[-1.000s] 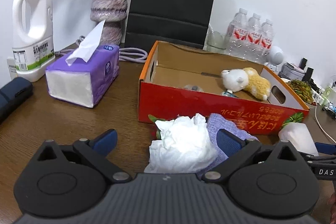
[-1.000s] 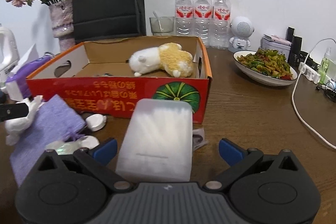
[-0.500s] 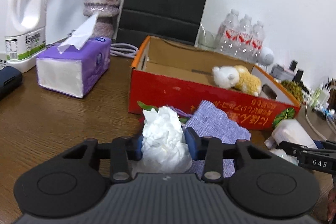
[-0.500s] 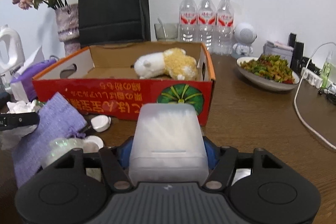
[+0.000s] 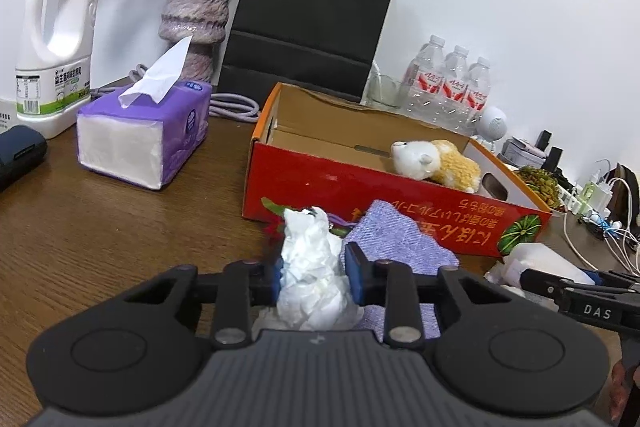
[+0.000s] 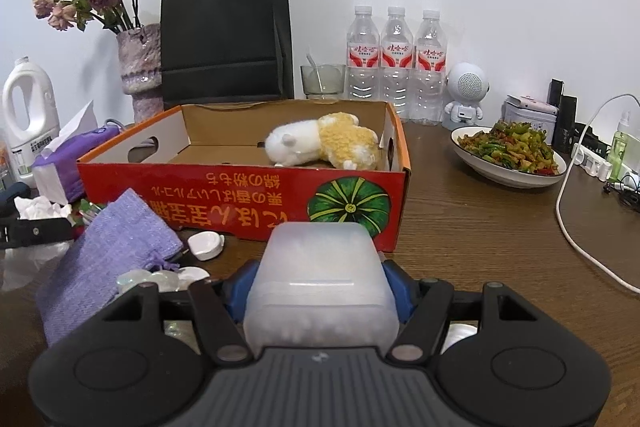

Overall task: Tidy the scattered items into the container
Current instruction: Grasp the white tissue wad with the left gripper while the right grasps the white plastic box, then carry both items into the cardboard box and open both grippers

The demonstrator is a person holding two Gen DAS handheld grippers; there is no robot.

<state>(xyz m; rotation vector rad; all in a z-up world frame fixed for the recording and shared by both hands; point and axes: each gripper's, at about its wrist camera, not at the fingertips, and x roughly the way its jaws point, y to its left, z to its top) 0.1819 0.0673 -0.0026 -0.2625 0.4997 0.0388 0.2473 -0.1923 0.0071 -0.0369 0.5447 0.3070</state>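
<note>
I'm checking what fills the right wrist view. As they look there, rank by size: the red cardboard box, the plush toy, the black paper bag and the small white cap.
1. red cardboard box
2. black paper bag, though it stands farther back, so its true size against the box is unsure
3. plush toy
4. small white cap

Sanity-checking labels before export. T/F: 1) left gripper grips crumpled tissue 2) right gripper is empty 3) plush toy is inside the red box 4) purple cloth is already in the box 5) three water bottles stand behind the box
1) True: the left gripper has just been closing and pinches the crumpled tissue.
2) False: the right gripper is clamped on a translucent plastic box.
3) True: the plush toy lies in the red box.
4) False: the purple cloth lies on the table in front of it.
5) True: three water bottles.
</note>
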